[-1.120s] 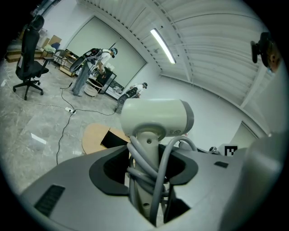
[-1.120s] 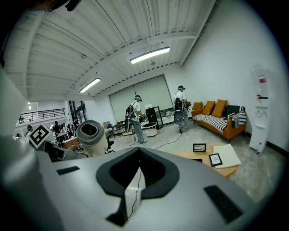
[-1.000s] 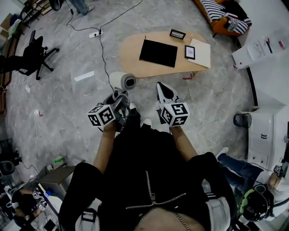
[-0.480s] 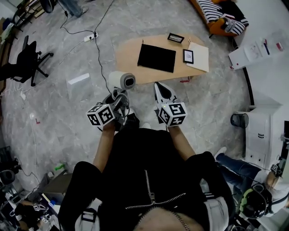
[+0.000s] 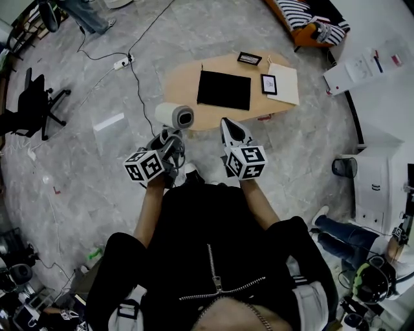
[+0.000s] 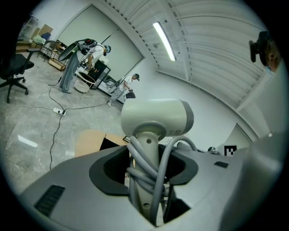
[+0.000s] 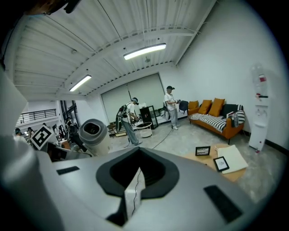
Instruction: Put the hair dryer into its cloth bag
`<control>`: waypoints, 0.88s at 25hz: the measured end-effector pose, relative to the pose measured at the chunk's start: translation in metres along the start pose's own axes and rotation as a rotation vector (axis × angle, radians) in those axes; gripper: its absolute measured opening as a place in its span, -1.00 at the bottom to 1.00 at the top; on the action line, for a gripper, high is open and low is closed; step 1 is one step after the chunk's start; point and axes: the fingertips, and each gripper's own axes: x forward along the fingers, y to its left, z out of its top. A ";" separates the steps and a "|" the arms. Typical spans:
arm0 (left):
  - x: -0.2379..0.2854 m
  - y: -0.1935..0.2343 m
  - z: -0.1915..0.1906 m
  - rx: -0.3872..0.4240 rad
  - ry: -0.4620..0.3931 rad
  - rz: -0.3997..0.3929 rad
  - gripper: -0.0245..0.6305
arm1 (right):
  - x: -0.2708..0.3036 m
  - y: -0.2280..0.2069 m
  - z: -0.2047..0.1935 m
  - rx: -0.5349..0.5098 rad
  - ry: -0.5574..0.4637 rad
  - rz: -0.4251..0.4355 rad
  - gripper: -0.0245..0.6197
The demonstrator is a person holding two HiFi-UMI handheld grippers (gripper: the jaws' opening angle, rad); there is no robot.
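Note:
My left gripper (image 5: pixel 169 145) is shut on the handle of a pale grey hair dryer (image 5: pixel 176 116), whose cord is wound round that handle. In the left gripper view the hair dryer (image 6: pixel 156 118) stands upright between the jaws of the left gripper (image 6: pixel 146 180), nozzle body on top. The black cloth bag (image 5: pixel 224 90) lies flat on a low wooden table (image 5: pixel 184 74) ahead of both grippers, and a corner of the bag (image 6: pixel 108 143) shows past the left jaw. My right gripper (image 5: pixel 231 131) hangs beside the left one, and its jaws are shut on nothing (image 7: pixel 134 189). The hair dryer (image 7: pixel 94 134) appears to its left.
On the table's right end are two small picture frames (image 5: pixel 250 59) (image 5: pixel 269 83) and a white sheet (image 5: pixel 286 83). A power strip with cables (image 5: pixel 121 63) and a white sheet (image 5: pixel 108 121) lie on the floor to the left. An office chair (image 5: pixel 32 106) stands far left, an orange sofa (image 5: pixel 310 19) far right.
The table with the bag has come nearer to both grippers in the head view. The grippers keep their stance, the left one still holding the hair dryer.

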 end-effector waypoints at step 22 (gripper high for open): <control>0.042 0.036 0.028 0.012 0.121 -0.079 -0.29 | 0.052 -0.011 -0.005 0.072 0.038 -0.101 -0.90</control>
